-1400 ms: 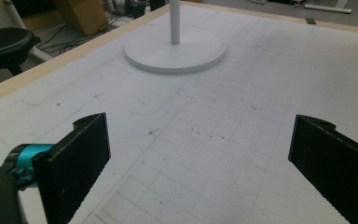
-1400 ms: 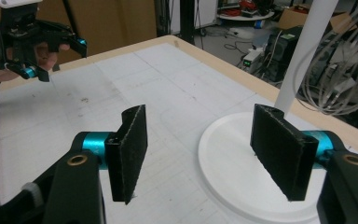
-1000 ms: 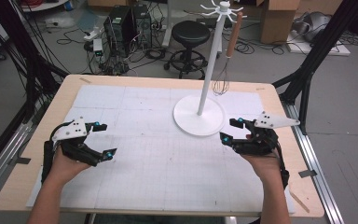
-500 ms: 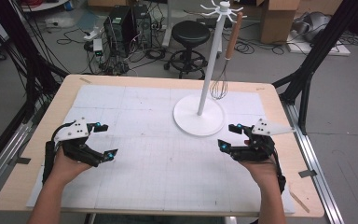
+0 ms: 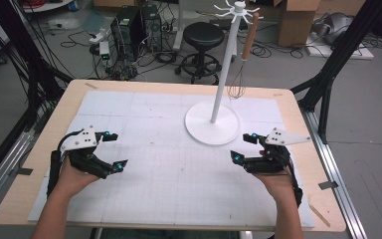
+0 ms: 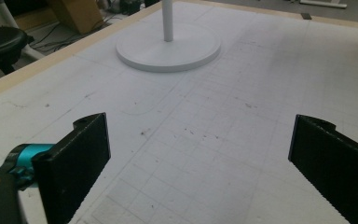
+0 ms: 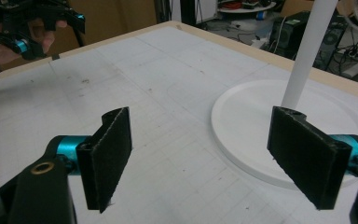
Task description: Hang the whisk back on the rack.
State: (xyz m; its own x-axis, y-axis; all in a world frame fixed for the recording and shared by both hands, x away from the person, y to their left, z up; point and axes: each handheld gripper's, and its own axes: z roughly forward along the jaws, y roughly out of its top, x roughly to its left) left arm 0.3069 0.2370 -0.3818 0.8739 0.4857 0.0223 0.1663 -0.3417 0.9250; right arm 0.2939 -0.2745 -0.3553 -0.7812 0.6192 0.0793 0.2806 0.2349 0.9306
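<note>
Two claws released over a gridded bench, nothing grasped.

Wooden bench under a white gridded mat; white stand upright on its round base toward the far right of the mat, a whisk hanging from a top hook. Left claw near the left edge, jaws spread wide; right claw just before the stand's base, jaws likewise wide apart.

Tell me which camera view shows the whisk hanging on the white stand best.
The high view. There the whisk hangs from a hook at the top of the white stand, brown handle up, wire head just above the table. The left gripper view has the stand's base and lower pole; the right gripper view has part of the base and pole. Both are cropped below the whisk.
</note>
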